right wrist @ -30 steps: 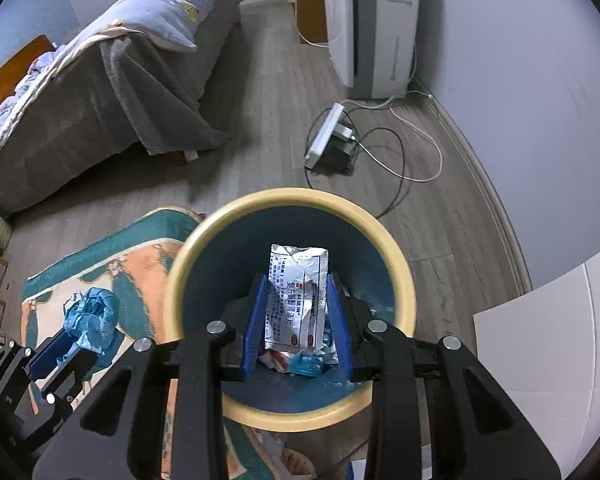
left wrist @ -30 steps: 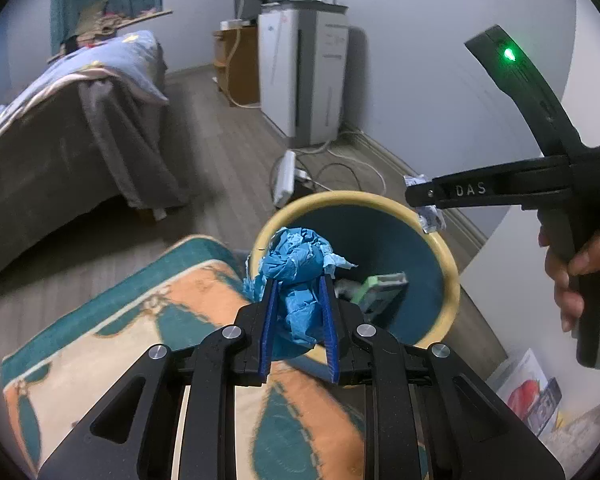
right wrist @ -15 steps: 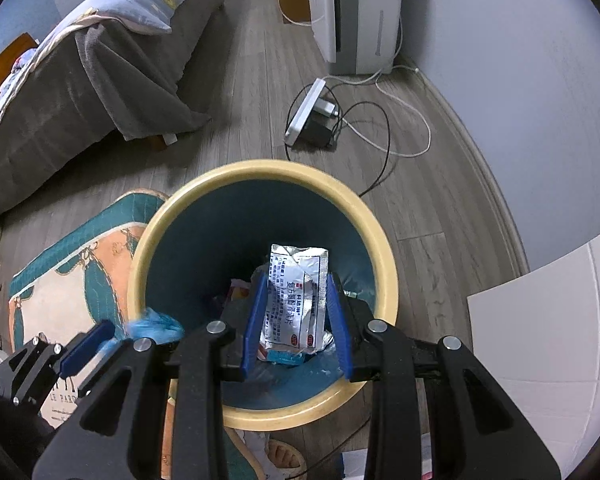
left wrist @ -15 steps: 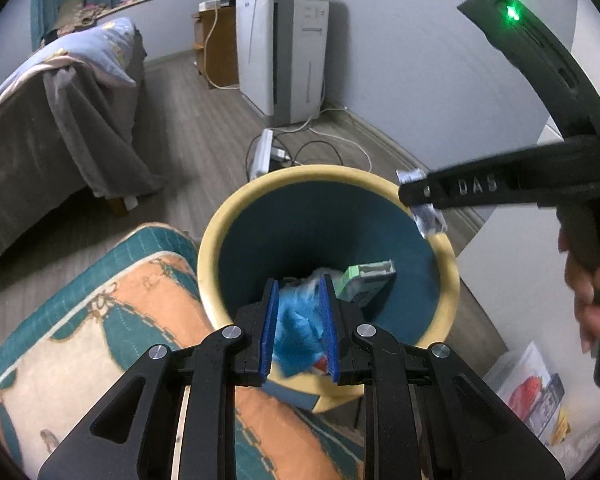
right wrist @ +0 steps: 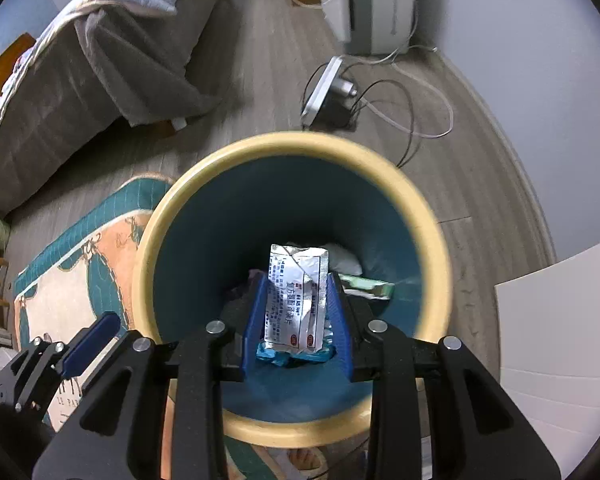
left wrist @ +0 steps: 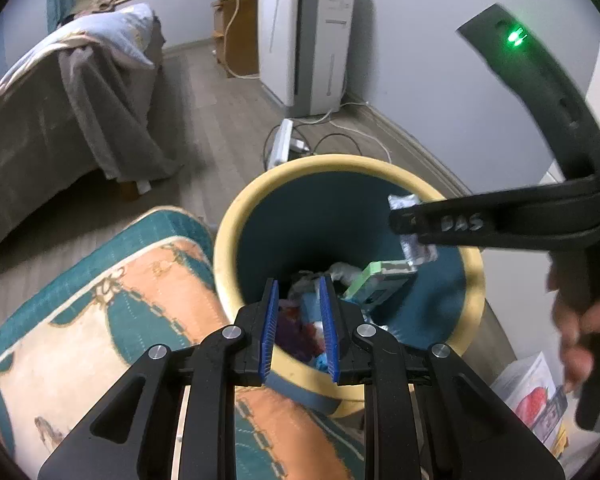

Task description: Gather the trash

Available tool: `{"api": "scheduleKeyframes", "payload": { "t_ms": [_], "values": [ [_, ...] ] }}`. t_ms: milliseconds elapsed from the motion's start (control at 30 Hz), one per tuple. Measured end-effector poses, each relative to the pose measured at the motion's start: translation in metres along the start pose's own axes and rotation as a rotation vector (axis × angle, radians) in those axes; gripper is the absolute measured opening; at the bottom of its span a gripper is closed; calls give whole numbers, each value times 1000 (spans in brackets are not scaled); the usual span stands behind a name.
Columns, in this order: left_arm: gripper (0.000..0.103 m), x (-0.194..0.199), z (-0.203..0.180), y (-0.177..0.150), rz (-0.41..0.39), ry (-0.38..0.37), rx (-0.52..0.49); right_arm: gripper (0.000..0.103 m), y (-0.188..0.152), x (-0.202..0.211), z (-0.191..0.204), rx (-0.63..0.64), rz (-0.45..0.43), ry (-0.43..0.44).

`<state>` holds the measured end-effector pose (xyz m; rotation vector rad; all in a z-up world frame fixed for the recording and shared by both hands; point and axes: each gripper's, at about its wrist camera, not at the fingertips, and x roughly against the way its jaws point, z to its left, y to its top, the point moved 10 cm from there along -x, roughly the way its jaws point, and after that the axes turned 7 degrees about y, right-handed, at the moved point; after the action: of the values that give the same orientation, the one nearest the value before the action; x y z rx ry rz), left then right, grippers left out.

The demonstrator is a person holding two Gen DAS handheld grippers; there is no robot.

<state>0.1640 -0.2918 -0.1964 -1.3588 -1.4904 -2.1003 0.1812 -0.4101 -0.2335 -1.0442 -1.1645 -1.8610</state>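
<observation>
Packet is sitting between the right gripper fingers, clamped tight, hanging over the bin. The left gripper is hanging apart and holding nothing at the bin's near rim.

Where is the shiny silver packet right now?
The silver packet is pinched in the right gripper, hanging over the open mouth of the yellow-rimmed bin, above the trash already inside.
</observation>
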Motion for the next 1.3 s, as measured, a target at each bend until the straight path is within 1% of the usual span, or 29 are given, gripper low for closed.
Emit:
{"api": "scheduleKeyframes", "payload": {
  "t_ms": [67, 233, 267, 300, 333, 367, 467, 600, 700, 733, 767, 800, 833, 867, 900, 933, 1033, 1100, 1133, 1200, 1300],
  "values": [
    [22, 0, 6, -1, 0, 8, 2, 30, 3, -6, 9, 0, -2, 10],
    [26, 0, 21, -4, 3, 28, -4, 31, 13, -16, 27, 1, -13, 42],
    [28, 0, 25, -4, 4, 31, -2, 36, 15, -17, 30, 2, -18, 43],
    [33, 0, 28, -4, 4, 31, 4, 42, 17, -17, 30, 1, -25, 38],
    [38, 0, 31, -3, 4, 32, 11, 55, 19, -16, 30, -2, -37, 35],
    [41, 0, 33, -3, 5, 33, 18, 60, 21, -15, 30, -6, -51, 35],
    [42, 1, 35, -2, 5, 33, 30, 60, 24, -11, 26, -8, -66, 12],
    [42, 5, 28, -1, -2, 23, 17, 61, 23, -1, 16, -10, -79, -1],
    [43, 19, 23, 0, -21, 20, -7, 62, 21, 24, 6, 21, -101, -42],
    [50, 24, 23, 1, -28, 20, -8, 65, 19, 32, 3, 23, -109, -46],
    [56, 30, 23, 2, -35, 20, -8, 72, 19, 45, 1, 17, -122, -41],
    [72, 41, 23, 5, -46, 16, -4, 76, 18, 56, -2, 7, -134, -37],
    [86, 47, 22, 7, -53, 13, 1, 83, 16, 71, -6, -13, -159, -32],
    [90, 57, 21, 11, -66, 12, 10, 89, 16, 82, -9, -27, -181, -24],
    [95, 63, 21, 14, -75, 15, 19, 93, 15, 93, -11, -37, -199, -18],
    [97, 73, 21, 18, -86, 20, 34, 98, 12, 104, -14, -43, -215, -18],
    [98, 96, 19, 27, -105, 52, 57, 97, 1, 133, -22, -35, -254, -42],
    [98, 106, 19, 30, -110, 111, 41, 97, -10, 146, -27, -24, -263, -62],
    [98, 114, 18, 29, -121, 128, 29, 97, -17, 150, -28, -16, -260, -65],
    [98, 124, 15, 28, -134, 122, 20, 97, -30, 157, -31, 6, -255, -82],
    [98, 137, 13, 20, -122, 113, 24, 97, -48, 162, -34, 35, -240, -99]
  ]
}}
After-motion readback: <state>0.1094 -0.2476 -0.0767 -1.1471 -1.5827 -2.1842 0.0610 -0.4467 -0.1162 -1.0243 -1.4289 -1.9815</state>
